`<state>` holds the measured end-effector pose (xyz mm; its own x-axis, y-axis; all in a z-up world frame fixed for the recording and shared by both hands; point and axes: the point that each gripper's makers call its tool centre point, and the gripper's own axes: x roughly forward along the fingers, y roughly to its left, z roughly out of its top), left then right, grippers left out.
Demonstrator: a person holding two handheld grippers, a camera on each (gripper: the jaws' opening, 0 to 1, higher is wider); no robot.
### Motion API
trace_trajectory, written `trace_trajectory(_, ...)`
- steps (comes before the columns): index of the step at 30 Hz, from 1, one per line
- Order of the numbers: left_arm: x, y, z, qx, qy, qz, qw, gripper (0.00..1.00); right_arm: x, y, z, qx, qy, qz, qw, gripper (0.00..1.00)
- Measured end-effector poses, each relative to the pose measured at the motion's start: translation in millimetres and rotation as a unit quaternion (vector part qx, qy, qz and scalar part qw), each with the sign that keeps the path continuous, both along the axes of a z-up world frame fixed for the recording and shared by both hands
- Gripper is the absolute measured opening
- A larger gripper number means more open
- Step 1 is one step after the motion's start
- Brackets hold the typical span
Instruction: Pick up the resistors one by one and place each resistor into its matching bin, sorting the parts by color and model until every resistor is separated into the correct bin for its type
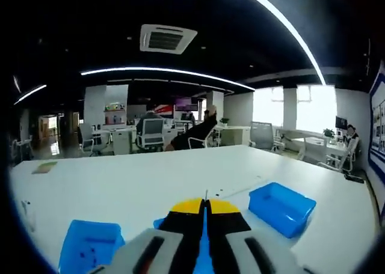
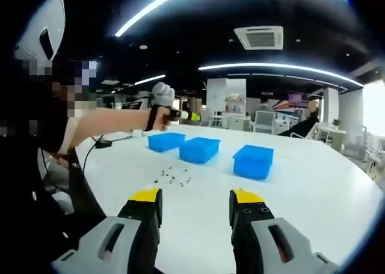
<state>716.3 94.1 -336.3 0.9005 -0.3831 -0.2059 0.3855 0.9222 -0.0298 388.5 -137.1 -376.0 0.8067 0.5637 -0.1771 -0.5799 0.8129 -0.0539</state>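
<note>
Three blue bins (image 2: 200,149) are seen standing in a row on the white table (image 2: 313,190), with the loose resistors (image 2: 171,176) scattered just in front of them. The right gripper (image 2: 195,211) is held with jaws spread and empty; the left gripper (image 1: 206,209) is pressed closed on nothing discernible. No pick is judged begun. A descent onto one resistor is called for next.

White table (image 1: 150,178), office chairs (image 1: 151,133) behind, ceiling air vent (image 1: 167,38), curved light strips (image 1: 162,71).
</note>
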Motion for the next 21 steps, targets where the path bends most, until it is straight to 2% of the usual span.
trace_trajectory(4, -0.3, 1.9, -6.9, 0.011, 0.003, 0.003, 0.9999, 0.09, 1.2, 0.3, -1.8, 0.0, 0.003, 0.002, 1.0, 0.46)
trace_trajectory(9, -8.9, 0.6, -7.2, 0.009, -0.003, -0.003, 1.0, 0.34, 3.2, 0.2, -1.3, 0.001, 0.003, 0.004, 1.0, 0.46)
trace_trajectory(16, -39.5, 2.7, -8.9, 0.001, -0.002, -0.026, 0.9997, 0.37, 5.3, 2.6, -2.9, -0.001, 0.004, 0.008, 1.0, 0.46)
trace_trajectory(18, -53.4, 0.8, -7.4, -0.026, 0.008, -0.031, 0.9992, 0.37, 6.5, 3.2, -3.5, -0.002, 0.005, 0.009, 0.9999, 0.46)
trace_trajectory(21, -76.0, 0.0, -2.4, -0.021, -0.002, -0.041, 0.999, 0.37, 8.0, 3.9, -2.6, -0.004, 0.003, 0.011, 0.9999, 0.46)
